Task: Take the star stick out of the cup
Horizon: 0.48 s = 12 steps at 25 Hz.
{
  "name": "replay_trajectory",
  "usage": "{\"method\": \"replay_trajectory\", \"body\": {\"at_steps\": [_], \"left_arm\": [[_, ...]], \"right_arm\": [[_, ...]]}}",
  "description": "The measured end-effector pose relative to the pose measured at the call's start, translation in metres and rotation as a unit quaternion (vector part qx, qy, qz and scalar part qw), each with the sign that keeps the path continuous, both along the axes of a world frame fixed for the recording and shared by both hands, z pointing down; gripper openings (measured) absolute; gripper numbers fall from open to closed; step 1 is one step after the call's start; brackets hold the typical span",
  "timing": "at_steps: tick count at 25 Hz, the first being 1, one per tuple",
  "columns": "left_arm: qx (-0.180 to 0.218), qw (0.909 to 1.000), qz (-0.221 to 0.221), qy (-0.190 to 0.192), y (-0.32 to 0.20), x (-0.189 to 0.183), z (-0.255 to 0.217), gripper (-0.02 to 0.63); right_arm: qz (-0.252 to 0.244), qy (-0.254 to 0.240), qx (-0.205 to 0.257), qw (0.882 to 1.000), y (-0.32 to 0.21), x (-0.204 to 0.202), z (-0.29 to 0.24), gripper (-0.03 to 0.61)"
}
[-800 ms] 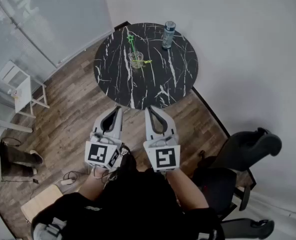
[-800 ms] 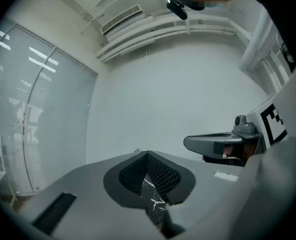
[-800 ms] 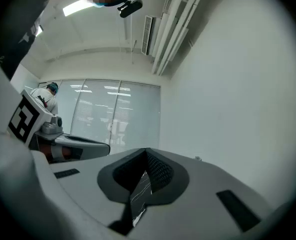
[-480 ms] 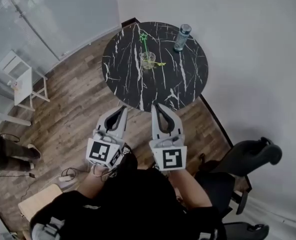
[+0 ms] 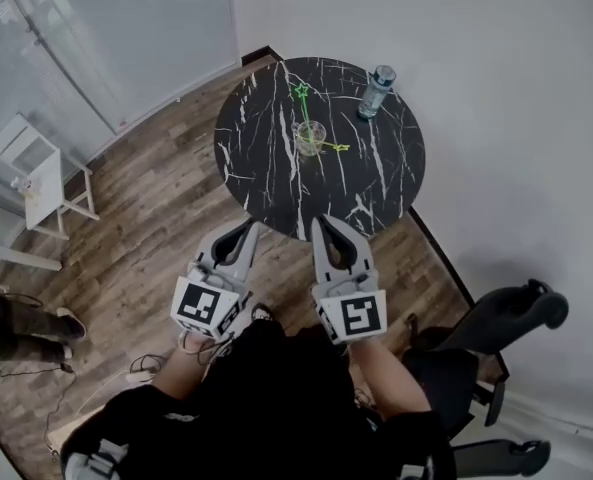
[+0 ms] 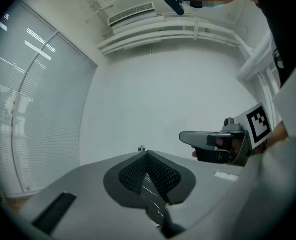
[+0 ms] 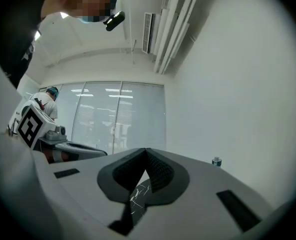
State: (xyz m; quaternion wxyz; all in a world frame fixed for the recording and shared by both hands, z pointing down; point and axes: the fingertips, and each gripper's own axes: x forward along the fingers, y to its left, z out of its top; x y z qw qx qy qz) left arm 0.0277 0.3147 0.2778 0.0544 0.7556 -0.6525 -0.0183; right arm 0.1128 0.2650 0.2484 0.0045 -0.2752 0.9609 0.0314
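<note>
A clear cup (image 5: 310, 137) stands near the middle of a round black marble table (image 5: 266, 158) in the head view. A green star stick (image 5: 302, 102) leans out of the cup toward the far left, and a yellow-green stick (image 5: 337, 148) pokes out to the right. My left gripper (image 5: 248, 227) and right gripper (image 5: 321, 222) hover side by side over the floor just short of the table's near edge. Both have their jaws shut with nothing between them. In each gripper view the tips meet, and only a sliver of marble shows below.
A water bottle (image 5: 377, 91) stands at the table's far right; its cap (image 7: 216, 160) shows in the right gripper view. White shelving (image 5: 31, 183) is at the left, a black chair (image 5: 496, 318) at the right. White walls enclose the corner behind the table.
The view has shifted: the table and cup now sit further right and lower in the frame. Both grippers remain shut in front of me, a little closer to the table edge.
</note>
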Motion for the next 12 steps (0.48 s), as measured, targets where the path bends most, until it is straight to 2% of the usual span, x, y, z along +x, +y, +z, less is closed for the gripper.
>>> {"method": "replay_trajectory", "body": {"at_steps": [7, 12], "left_arm": [[-0.025, 0.9991, 0.032, 0.009, -0.014, -0.024, 0.022, -0.002], [-0.041, 0.997, 0.064, 0.013, -0.042, -0.033, 0.039, -0.002]], "right_arm": [[0.022, 0.028, -0.012, 0.999, -0.014, -0.014, 0.02, -0.005], [0.049, 0.04, -0.03, 0.998, -0.042, -0.02, 0.045, -0.005]]}}
